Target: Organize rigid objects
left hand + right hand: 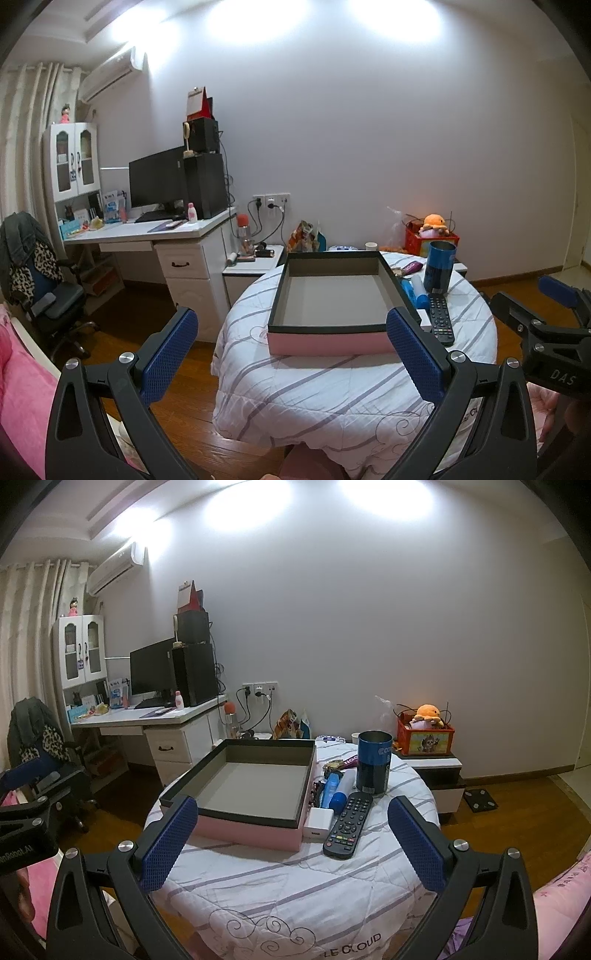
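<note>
A pink box [325,341] [251,830] with a black rim and an empty grey inside lies on a round table [332,398] [280,886] under a striped white quilt. Right of the box lie a black remote [349,825] [440,317], a white charger cube [317,821], a blue-and-white tube [341,788] [417,291] and a blue tin can [373,762] [439,267], upright. My left gripper [291,343] is open, held before the box's near side. My right gripper [291,823] is open too, short of the remote. Neither holds anything.
A white desk [147,236] with a monitor [157,182] and an office chair [48,284] stand at the left. A low cabinet [439,775] with a red toy box [424,738] is behind the table. Wooden floor [517,812] surrounds it, pink bedding [26,398] nearby.
</note>
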Action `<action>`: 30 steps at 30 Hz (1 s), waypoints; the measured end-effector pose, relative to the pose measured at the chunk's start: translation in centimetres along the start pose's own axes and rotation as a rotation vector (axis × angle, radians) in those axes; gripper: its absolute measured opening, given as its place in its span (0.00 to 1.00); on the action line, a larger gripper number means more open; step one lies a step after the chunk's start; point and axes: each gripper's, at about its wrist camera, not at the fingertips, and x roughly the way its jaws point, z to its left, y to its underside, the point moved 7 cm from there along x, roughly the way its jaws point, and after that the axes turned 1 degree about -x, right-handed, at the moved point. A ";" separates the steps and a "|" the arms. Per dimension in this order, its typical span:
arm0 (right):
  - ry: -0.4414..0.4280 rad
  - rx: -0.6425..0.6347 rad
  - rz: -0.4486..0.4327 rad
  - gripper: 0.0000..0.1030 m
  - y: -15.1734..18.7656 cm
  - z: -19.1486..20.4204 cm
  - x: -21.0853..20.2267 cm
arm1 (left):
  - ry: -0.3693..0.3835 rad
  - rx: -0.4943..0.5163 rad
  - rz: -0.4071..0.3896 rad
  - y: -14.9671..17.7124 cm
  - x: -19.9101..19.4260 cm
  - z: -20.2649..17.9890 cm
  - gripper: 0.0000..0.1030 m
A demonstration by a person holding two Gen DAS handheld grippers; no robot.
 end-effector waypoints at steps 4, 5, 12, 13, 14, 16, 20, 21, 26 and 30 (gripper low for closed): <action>0.003 0.003 -0.001 1.00 -0.1 -0.1 0.2 | 0.006 0.003 0.004 -0.1 0.5 -0.2 1.00; 0.000 0.003 -0.002 1.00 -0.1 -0.1 0.3 | 0.008 0.002 0.006 0.0 0.7 -0.1 1.00; -0.018 -0.021 0.023 1.00 0.2 -0.1 2.5 | 0.006 -0.005 0.065 0.7 4.1 0.3 1.00; -0.018 -0.022 0.028 1.00 0.3 -0.1 2.8 | 0.003 -0.007 0.075 0.7 4.7 0.3 1.00; -0.019 -0.020 0.034 1.00 0.4 -0.3 3.2 | 0.000 -0.010 0.091 0.7 5.4 0.5 1.00; -0.024 -0.009 0.053 1.00 0.5 -0.6 4.1 | -0.004 -0.016 0.110 0.7 6.4 0.8 1.00; -0.002 -0.006 0.084 1.00 0.6 -1.5 5.7 | -0.025 -0.029 0.161 0.8 9.0 1.7 1.00; 0.004 -0.007 0.089 1.00 0.5 -1.7 6.1 | -0.031 -0.030 0.175 0.9 9.6 1.8 1.00; 0.031 0.018 0.119 1.00 0.3 -3.6 8.0 | -0.042 -0.012 0.251 1.4 13.2 2.1 1.00; 0.053 0.027 0.148 1.00 0.0 -5.0 9.6 | -0.048 0.000 0.295 1.3 15.9 2.5 1.00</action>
